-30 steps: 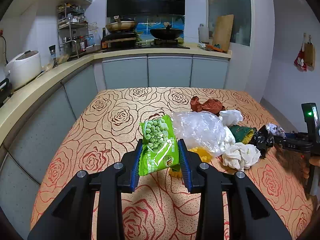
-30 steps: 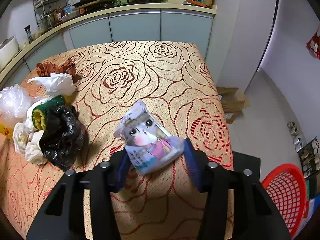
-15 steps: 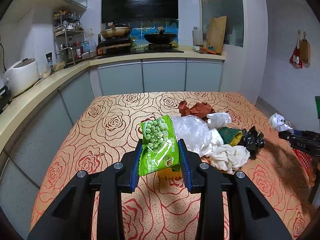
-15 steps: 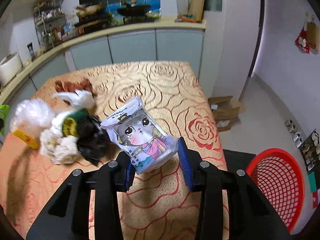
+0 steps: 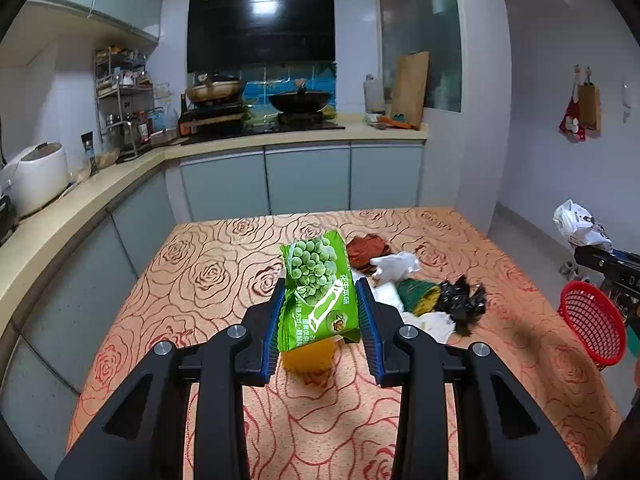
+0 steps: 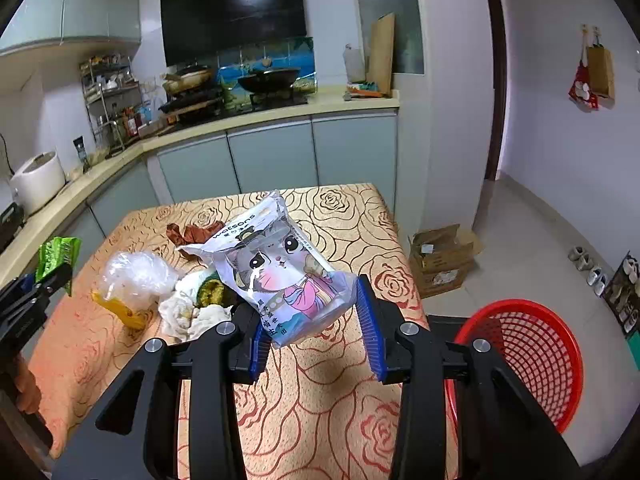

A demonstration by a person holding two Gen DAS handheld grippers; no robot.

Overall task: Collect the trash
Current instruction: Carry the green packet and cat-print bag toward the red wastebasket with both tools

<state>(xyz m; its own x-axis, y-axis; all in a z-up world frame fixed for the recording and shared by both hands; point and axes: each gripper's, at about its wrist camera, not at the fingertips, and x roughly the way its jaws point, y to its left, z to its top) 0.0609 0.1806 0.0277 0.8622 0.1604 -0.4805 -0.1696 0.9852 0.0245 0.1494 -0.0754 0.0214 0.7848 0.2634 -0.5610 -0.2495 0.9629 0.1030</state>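
Left wrist view: left tool (image 5: 322, 320) clamps the green pea packet (image 5: 318, 294) mid-frame; right tool (image 6: 314, 330) grips the cat-print pack (image 6: 280, 272), red basket (image 6: 528, 356) lower right.

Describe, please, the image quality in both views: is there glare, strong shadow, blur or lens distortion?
Left wrist view: glare on the glossy black range hood; fisheye bends the beige counter edge; green pea snack packet sharp. Right wrist view: same hood glare; white cat-print packet sharp with small reflections; dark shadow under it on the rose-patterned tablecloth; corners vignetted black.
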